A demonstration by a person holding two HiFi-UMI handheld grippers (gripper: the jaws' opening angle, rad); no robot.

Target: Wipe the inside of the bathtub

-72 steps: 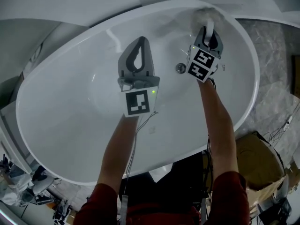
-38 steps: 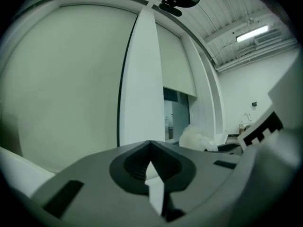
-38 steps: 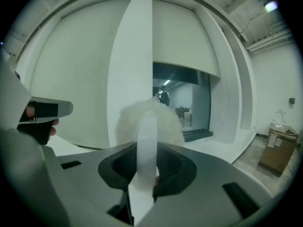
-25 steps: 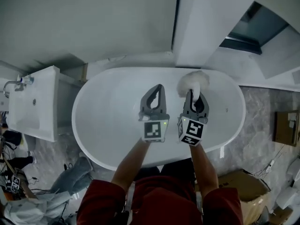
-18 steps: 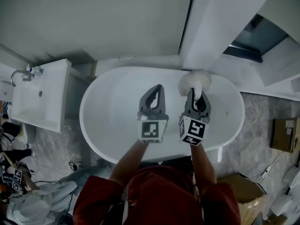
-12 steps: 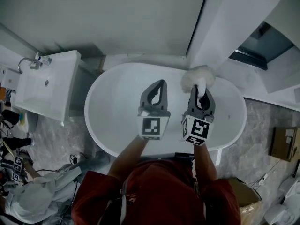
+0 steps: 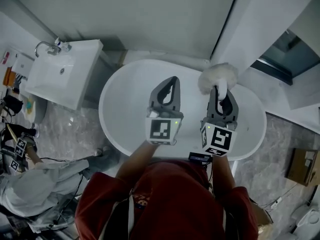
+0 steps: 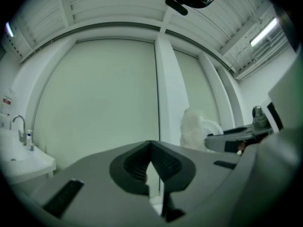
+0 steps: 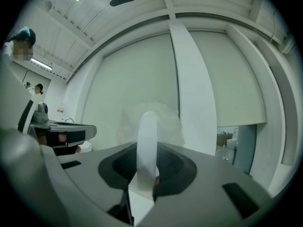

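Both have risen above the bathtub (image 7: 127,104), seen only in head view. Left hand-held gripper (image 8: 150,149) closed empty; right hand-held gripper (image 9: 147,151) clamps the duster (image 7: 218,75)

A bathroom mock-up in a hall is shown: 1 bathtub (image 7: 125,109) and 1 sink (image 7: 55,79) are set against partition walls (image 7: 150,14), under a ribbed ceiling (image 8: 118,4) with strip lights (image 8: 264,31).

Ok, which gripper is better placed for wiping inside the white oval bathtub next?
Right. The right gripper is shut on the white handle of the fluffy white duster. The left gripper is shut and empty, so it likely has nothing to wipe the white oval bathtub with.
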